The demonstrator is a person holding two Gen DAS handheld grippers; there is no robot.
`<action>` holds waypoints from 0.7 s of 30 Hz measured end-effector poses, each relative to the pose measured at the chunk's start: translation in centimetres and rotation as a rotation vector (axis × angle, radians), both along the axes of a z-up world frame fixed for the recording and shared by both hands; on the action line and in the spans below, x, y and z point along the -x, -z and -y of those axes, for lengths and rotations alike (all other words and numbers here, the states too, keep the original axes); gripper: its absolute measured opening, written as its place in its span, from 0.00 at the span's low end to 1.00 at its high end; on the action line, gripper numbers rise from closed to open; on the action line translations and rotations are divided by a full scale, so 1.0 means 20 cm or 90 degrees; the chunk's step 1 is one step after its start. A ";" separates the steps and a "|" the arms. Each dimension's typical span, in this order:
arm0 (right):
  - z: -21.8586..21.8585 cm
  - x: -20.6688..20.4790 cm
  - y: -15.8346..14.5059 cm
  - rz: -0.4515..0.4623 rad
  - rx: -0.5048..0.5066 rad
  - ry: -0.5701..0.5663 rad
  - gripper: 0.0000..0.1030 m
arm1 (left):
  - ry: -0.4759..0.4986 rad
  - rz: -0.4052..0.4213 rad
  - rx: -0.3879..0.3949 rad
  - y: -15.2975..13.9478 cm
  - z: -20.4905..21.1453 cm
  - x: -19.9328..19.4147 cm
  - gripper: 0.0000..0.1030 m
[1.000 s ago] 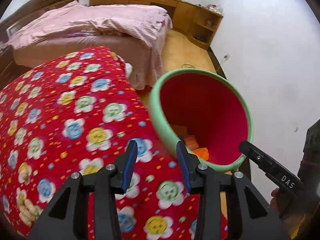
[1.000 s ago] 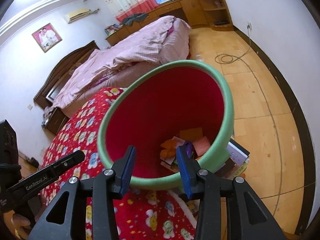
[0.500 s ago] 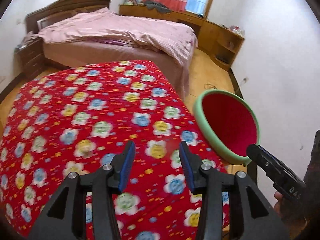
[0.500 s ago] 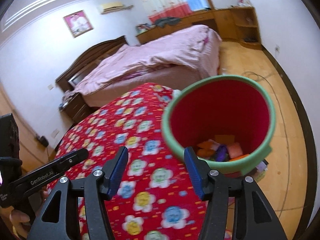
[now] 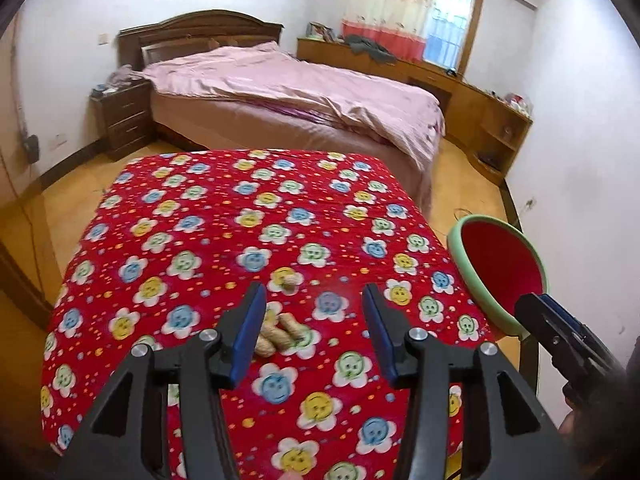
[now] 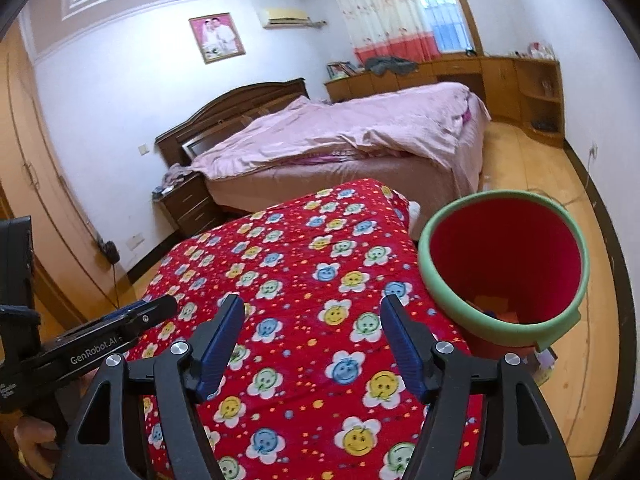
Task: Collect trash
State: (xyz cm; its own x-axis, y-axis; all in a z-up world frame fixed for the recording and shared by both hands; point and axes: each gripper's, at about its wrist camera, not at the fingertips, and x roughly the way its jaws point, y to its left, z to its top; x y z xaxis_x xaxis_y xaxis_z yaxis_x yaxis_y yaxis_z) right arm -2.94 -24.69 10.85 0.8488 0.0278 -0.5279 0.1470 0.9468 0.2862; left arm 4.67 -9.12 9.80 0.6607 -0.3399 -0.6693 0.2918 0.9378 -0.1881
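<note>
A red bin with a green rim (image 6: pixel 560 332) stands at the right edge of the table with the red flowered cloth (image 6: pixel 304 248); orange and dark scraps (image 6: pixel 492 306) lie at its bottom. In the left wrist view the bin (image 5: pixel 464 264) sits far right. A cluster of peanuts (image 5: pixel 276 336) lies on the cloth (image 5: pixel 200 220) just ahead of my left gripper (image 5: pixel 314 320), and a single peanut (image 5: pixel 289 282) lies a little farther off. The left jaws are opening with nothing gripped. My right gripper (image 6: pixel 312 340) hovers over the cloth left of the bin, its jaws opening and empty.
Behind the table stands a bed with a pink cover (image 5: pixel 288 84), a dark nightstand (image 5: pixel 124 120) to its left and wooden cabinets (image 5: pixel 492 120) along the back right. A white wall (image 5: pixel 580 160) runs close to the bin. A cable (image 6: pixel 576 196) lies on the wooden floor.
Both grippers have drawn back and up from the bin, which slid to the right in both views. The peanuts have come into the left view. Both pairs of jaws stand wider.
</note>
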 end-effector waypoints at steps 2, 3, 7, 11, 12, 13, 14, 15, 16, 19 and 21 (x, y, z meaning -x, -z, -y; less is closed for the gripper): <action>-0.03 0.01 0.00 0.004 0.011 -0.005 0.70 | -0.009 0.007 0.004 0.00 -0.04 0.03 0.49; -0.05 0.02 -0.01 0.007 0.016 -0.007 0.70 | -0.013 0.010 0.004 -0.01 -0.06 0.04 0.49; -0.10 0.03 -0.01 0.014 0.021 -0.011 0.70 | -0.041 0.035 -0.008 -0.02 -0.12 0.09 0.49; -0.11 0.04 0.00 0.016 0.017 -0.012 0.70 | -0.063 0.059 -0.012 -0.03 -0.17 0.13 0.49; -0.12 0.04 0.00 0.017 0.017 -0.011 0.70 | -0.066 0.062 -0.012 -0.03 -0.17 0.14 0.49; -0.12 0.05 0.00 0.018 0.019 -0.011 0.70 | -0.069 0.063 -0.013 -0.03 -0.18 0.14 0.49; -0.13 0.05 -0.01 0.020 0.022 -0.010 0.70 | -0.072 0.064 -0.014 -0.02 -0.18 0.15 0.49; -0.14 0.05 -0.01 0.021 0.026 -0.009 0.70 | -0.072 0.065 -0.014 -0.02 -0.19 0.15 0.49; -0.14 0.06 -0.01 0.023 0.032 -0.007 0.70 | -0.072 0.065 -0.014 -0.02 -0.19 0.16 0.49; -0.16 0.07 0.00 0.026 0.047 0.000 0.70 | -0.075 0.067 -0.015 -0.02 -0.19 0.16 0.49; -0.17 0.07 0.00 0.027 0.054 0.002 0.70 | -0.077 0.070 -0.017 -0.01 -0.20 0.17 0.49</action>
State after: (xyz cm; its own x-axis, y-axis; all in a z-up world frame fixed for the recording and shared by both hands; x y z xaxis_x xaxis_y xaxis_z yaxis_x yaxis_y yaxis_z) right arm -4.40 -21.35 10.91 0.8702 -0.0175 -0.4923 0.1389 0.9675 0.2113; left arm 1.34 -5.18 10.07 0.7654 -0.2356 -0.5989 0.1932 0.9718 -0.1354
